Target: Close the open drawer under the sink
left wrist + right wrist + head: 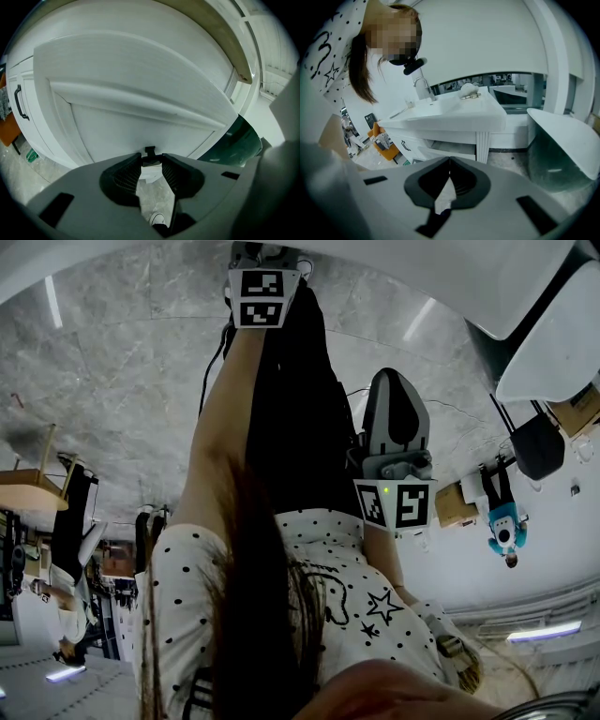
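Where the left gripper [151,161] points, its jaws stand a narrow gap apart with a small black handle [149,151] at their tips, and they seem to pinch it from both sides. Through the gap behind the tips show grey floor [154,199] and the toe of a shoe [158,219]. That handle sits on a white panelled front that fills the left gripper view just beyond the jaws; by its place it looks like the drawer's face. To its left is a cabinet door [28,89] with a longer black pull.

Held further back, the right gripper [450,160] has its jaws pressed together with nothing between them. Past it the drawer [452,149] sits pulled out of the white cabinet, directly under the sink [440,115]. On the sink top stands a curved tap [423,86]. Left of the cabinet is an orange chair [386,149], and to the right a white-rimmed glass panel [558,145] leans near the cabinet's end.

At the upper left of the right gripper view hang the person's long hair and dotted shirt [328,51]. From the head view, the same shirt and black trousers [291,427] fill the middle, one bare arm [220,437] stretches toward the marbled floor, and both marker cubes show
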`<action>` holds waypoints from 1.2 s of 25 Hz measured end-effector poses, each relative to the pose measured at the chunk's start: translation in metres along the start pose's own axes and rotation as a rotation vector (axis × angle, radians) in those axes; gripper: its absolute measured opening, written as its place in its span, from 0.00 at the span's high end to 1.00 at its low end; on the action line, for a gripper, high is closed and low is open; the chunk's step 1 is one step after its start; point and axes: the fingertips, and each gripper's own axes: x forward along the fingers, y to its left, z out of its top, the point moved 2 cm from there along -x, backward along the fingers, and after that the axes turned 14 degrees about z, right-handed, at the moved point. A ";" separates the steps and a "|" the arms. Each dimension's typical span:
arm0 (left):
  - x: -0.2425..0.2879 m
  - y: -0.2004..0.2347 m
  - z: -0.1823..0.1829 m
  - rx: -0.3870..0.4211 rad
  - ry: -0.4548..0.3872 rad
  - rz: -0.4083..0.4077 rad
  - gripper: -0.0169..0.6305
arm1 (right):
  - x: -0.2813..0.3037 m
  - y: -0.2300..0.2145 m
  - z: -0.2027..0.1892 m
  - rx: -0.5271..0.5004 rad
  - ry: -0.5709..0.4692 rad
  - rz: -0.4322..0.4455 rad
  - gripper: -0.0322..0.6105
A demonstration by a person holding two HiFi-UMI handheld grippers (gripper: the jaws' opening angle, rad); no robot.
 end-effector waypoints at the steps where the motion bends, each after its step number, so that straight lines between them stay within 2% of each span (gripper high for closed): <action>1: 0.001 0.000 0.002 -0.001 -0.003 0.000 0.76 | 0.000 0.000 0.000 0.001 0.002 -0.001 0.93; 25: 0.031 0.003 0.041 0.001 -0.044 -0.004 0.76 | 0.005 -0.010 0.004 0.008 0.012 0.000 0.93; 30: 0.033 0.006 0.040 0.000 -0.042 0.001 0.76 | 0.007 -0.011 -0.001 0.009 0.016 0.005 0.93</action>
